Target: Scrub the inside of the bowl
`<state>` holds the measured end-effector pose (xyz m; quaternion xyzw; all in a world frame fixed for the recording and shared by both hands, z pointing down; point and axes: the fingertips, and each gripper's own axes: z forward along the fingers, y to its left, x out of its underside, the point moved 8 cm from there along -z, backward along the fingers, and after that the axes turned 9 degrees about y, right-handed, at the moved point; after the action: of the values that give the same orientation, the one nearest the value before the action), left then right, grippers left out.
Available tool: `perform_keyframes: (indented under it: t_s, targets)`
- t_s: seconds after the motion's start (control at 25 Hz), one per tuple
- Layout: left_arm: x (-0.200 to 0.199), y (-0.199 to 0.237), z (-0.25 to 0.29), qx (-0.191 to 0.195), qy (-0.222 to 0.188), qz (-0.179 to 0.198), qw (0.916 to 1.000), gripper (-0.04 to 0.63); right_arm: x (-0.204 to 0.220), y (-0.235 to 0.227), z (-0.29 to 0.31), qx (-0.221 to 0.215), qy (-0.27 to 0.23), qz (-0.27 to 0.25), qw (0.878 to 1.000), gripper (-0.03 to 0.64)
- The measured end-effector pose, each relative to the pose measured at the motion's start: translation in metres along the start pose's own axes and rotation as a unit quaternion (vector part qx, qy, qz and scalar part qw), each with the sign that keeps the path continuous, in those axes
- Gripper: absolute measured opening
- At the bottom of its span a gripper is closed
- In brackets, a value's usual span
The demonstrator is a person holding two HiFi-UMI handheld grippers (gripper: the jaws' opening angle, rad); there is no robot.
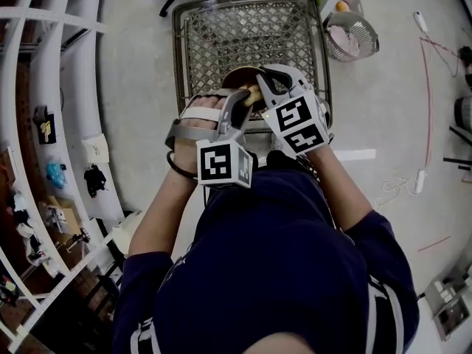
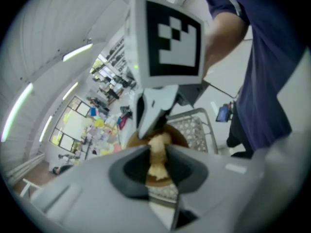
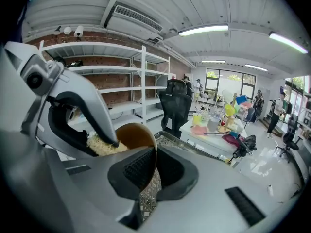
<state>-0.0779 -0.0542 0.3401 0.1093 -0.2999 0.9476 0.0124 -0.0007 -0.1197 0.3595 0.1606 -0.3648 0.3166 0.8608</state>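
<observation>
A brown bowl [image 1: 236, 75] is held tilted above a metal mesh basket [image 1: 221, 28]. My right gripper [image 1: 267, 81] is shut on its rim; in the right gripper view the pads [image 3: 141, 166] pinch the edge of the bowl [image 3: 133, 135]. My left gripper [image 1: 247, 99] is shut on a pale yellow scrubber [image 1: 254, 94]. In the left gripper view the scrubber [image 2: 158, 157] fills the gap between the jaws and meets the bowl [image 2: 179, 136]. The right gripper view shows the scrubber [image 3: 104, 144] pressed at the bowl's mouth.
A wire colander [image 1: 352, 37] with something pink in it sits on the floor right of the basket. White shelves [image 1: 44, 87] run along the left. A red cable [image 1: 428, 87] lies on the floor at the right. An office chair [image 3: 177, 103] and a cluttered table [image 3: 218, 125] stand further off.
</observation>
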Motion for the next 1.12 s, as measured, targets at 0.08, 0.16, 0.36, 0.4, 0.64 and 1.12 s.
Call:
perform_keyframes:
  t_s: [0.08, 0.16, 0.36, 0.4, 0.64, 1.12]
  targets:
    - [0.003, 0.012, 0.000, -0.020, 0.006, -0.005, 0.9998, 0.078, -0.001, -0.001, -0.001, -0.005, -0.003, 0.002, 1.000, 0.012]
    - [0.011, 0.023, -0.001, -0.051, 0.019, -0.008, 0.9985, 0.078, -0.002, -0.002, -0.002, -0.004, -0.001, -0.003, 1.000, 0.012]
    - [0.023, 0.018, -0.002, -0.047, 0.038, -0.023, 0.9979, 0.078, -0.001, -0.005, 0.000, -0.004, -0.003, 0.002, 1.000, 0.014]
    - [0.022, 0.013, 0.000, -0.036, 0.039, -0.024, 0.9983, 0.078, -0.001, -0.008, 0.000, -0.001, -0.005, 0.002, 1.000, 0.014]
    - [0.008, -0.006, -0.002, 0.028, -0.014, -0.063, 0.9975, 0.078, -0.005, -0.014, 0.001, 0.006, -0.005, -0.002, 1.000, 0.012]
    - [0.025, 0.008, -0.012, 0.047, -0.046, -0.150, 0.9866, 0.078, -0.005, -0.020, -0.006, 0.021, -0.018, -0.003, 1.000, 0.014]
